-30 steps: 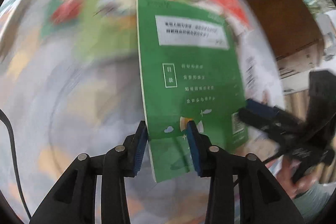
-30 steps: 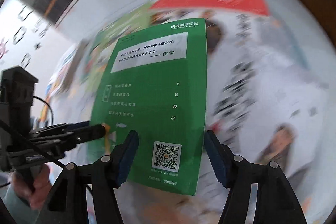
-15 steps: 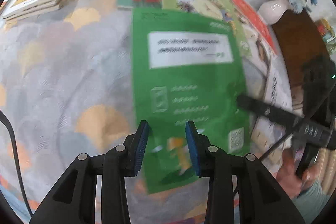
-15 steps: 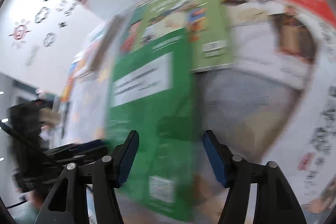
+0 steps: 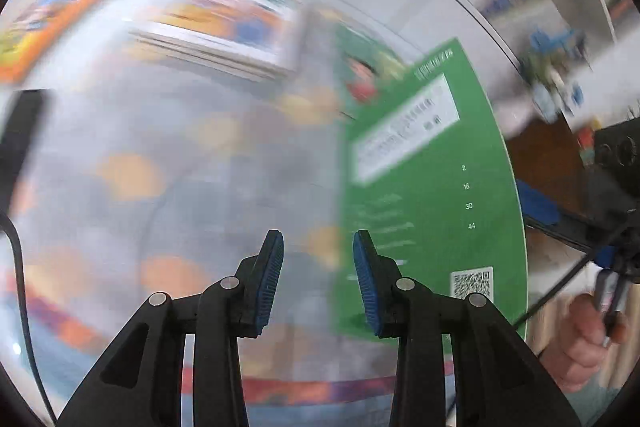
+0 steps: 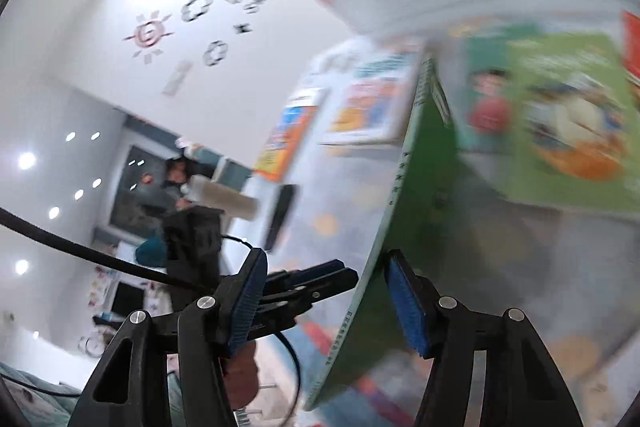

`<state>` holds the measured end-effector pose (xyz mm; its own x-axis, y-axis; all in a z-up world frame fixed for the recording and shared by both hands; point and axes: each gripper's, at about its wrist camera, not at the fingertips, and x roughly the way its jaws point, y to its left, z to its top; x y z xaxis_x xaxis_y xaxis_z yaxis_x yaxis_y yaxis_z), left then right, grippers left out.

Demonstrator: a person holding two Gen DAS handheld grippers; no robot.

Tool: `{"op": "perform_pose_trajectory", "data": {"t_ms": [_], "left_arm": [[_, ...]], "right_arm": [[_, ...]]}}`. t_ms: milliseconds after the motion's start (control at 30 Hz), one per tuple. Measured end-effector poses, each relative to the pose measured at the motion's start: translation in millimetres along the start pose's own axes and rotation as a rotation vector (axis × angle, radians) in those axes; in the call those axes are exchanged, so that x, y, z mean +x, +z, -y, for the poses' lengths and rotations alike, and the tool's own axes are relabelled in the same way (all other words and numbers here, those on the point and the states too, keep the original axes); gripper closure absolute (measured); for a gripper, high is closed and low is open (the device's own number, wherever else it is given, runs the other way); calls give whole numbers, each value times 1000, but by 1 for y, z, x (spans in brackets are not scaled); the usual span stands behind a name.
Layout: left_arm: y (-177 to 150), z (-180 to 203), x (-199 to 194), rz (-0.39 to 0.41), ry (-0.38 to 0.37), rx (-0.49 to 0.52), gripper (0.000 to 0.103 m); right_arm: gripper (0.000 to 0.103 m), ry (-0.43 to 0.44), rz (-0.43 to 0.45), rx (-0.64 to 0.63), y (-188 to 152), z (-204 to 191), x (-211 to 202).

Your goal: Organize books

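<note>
A thin green book [image 5: 432,195] with a white text box and a QR code hangs tilted above the table, right of my left gripper [image 5: 318,239]. That gripper is open, with only tablecloth showing between its blue pads. One blue pad [image 5: 536,205] of the right gripper shows past the book's right edge. In the right wrist view the green book [image 6: 416,203] stands edge-on between the jaws of my right gripper [image 6: 326,257], close against the right pad [image 6: 408,303] and far from the left one; these jaws are opening. The left gripper [image 6: 316,279] points at the book's face.
A stack of books [image 5: 216,27] lies at the table's far side on the grey, orange-patched cloth [image 5: 160,167]. A teal book [image 6: 488,107] and a green picture book [image 6: 568,131] lie flat beyond. A black object [image 6: 280,215] rests on the cloth. Someone stands far back [image 6: 176,179].
The green book has left the left gripper's pads and now sits to their right. It has swung from face-on to edge-on in the right view. Both views have swept toward the stack.
</note>
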<state>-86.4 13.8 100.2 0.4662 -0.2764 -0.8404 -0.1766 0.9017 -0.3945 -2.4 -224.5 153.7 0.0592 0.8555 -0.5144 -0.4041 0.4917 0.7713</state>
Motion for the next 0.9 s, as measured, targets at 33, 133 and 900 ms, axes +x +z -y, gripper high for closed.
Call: {"op": "perform_pose_trajectory", "data": {"t_ms": [33, 133, 900], "left_arm": [[1, -19, -16, 33, 65, -10, 71], [6, -68, -56, 149, 273, -65, 71], [-5, -121, 41, -258, -314, -117, 72]], "right_arm": [[37, 24, -7, -4, 0, -12, 13], [37, 2, -62, -26, 4, -42, 63], [57, -457, 57, 325, -89, 50, 128]]}}
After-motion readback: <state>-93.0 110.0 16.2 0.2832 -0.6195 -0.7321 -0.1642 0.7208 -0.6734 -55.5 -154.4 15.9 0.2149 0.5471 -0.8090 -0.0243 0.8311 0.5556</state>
